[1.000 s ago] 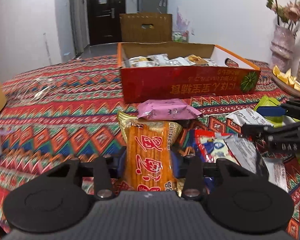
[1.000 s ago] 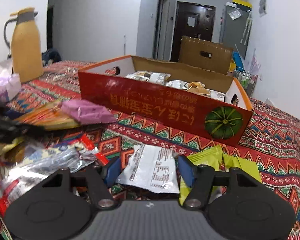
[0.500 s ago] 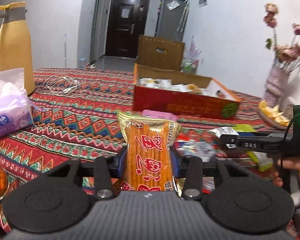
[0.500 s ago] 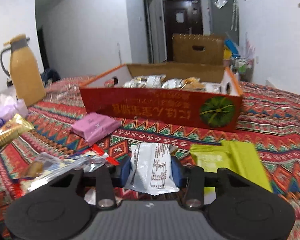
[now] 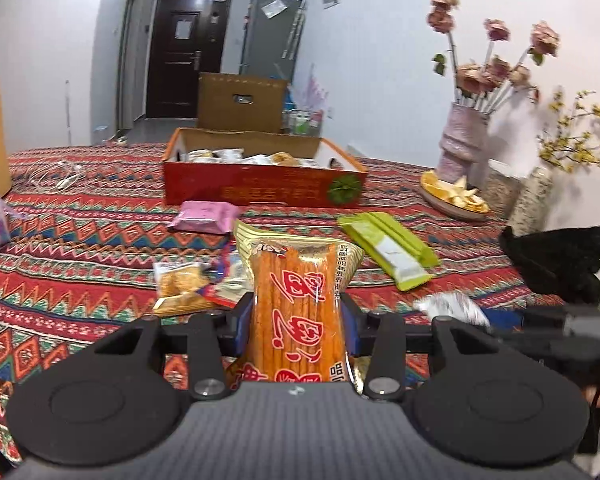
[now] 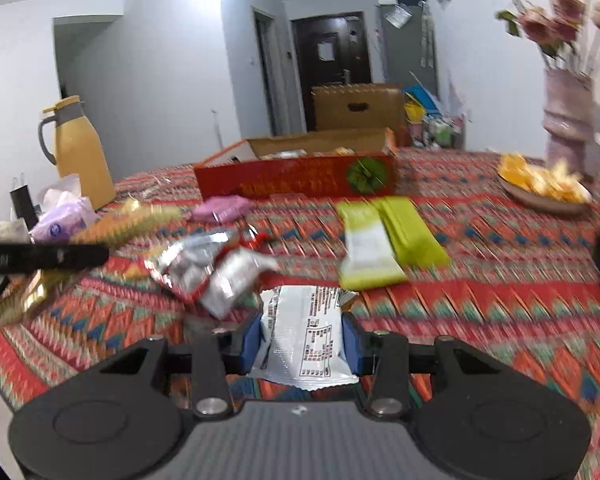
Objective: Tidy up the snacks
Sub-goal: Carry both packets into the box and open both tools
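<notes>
Left gripper (image 5: 296, 320): squeezes the orange snack pack (image 5: 296, 300).
Right gripper (image 6: 300, 340): squeezes the white packet (image 6: 300, 340).
Red box (image 5: 260, 184): far across the table (image 5: 80, 240), open cloth between.

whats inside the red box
The red box holds several wrapped snacks, pale and golden packets along its far side. Its front wall hides the bottom, so how many lie lower down cannot be told.

Left hand-held gripper (image 5: 296, 320): black frame, blue pads, silver screws, round discs.
Right hand-held gripper (image 6: 300, 338): same black build, blue pads.
</notes>
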`<state>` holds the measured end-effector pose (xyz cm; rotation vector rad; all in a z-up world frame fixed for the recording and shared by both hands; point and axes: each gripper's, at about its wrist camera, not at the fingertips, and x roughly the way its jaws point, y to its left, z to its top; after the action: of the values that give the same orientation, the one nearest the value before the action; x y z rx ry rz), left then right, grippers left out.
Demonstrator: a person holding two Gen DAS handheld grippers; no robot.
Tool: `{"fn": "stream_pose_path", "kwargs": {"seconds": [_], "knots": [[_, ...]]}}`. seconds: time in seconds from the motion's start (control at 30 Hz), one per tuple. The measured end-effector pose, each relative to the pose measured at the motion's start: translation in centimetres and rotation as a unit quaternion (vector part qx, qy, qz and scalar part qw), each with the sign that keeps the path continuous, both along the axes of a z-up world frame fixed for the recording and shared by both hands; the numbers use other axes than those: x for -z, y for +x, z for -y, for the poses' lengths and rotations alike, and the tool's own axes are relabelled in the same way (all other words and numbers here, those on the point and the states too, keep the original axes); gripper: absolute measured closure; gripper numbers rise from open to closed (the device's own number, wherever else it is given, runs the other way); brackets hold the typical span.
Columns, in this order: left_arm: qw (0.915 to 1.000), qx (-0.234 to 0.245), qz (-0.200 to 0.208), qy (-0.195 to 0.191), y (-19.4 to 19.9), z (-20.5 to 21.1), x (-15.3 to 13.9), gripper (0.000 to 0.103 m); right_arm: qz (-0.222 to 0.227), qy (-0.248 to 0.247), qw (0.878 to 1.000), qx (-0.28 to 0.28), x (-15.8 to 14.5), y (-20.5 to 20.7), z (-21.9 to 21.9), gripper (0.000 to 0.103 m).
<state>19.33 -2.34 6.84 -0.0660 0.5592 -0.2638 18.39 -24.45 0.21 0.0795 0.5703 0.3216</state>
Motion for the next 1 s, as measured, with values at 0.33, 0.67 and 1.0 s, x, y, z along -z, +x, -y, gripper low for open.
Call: {"fn": "stream_pose_path", "kwargs": {"seconds": [0.33,0.67,1.0], "knots": [[0.9998,0.017,-0.004,-0.003,0.3,1.7,-0.5,0.059,-0.007,0.011,1.0,0.029,0.9,-1.6,2.3,0.061],[0.9991,0.01,0.033,-0.023,11.6,-0.1,-6.0,0.059,0.069,0.0,0.997,-0.024,-6.2,7.8,2.7,0.061],[0.9976,-0.054,0.017,-0.038,29.8,-2.0,-6.6,0.059,0.018,-0.012,0.997,-0.077,-7.7,28.7,-4.1,0.061]]}}
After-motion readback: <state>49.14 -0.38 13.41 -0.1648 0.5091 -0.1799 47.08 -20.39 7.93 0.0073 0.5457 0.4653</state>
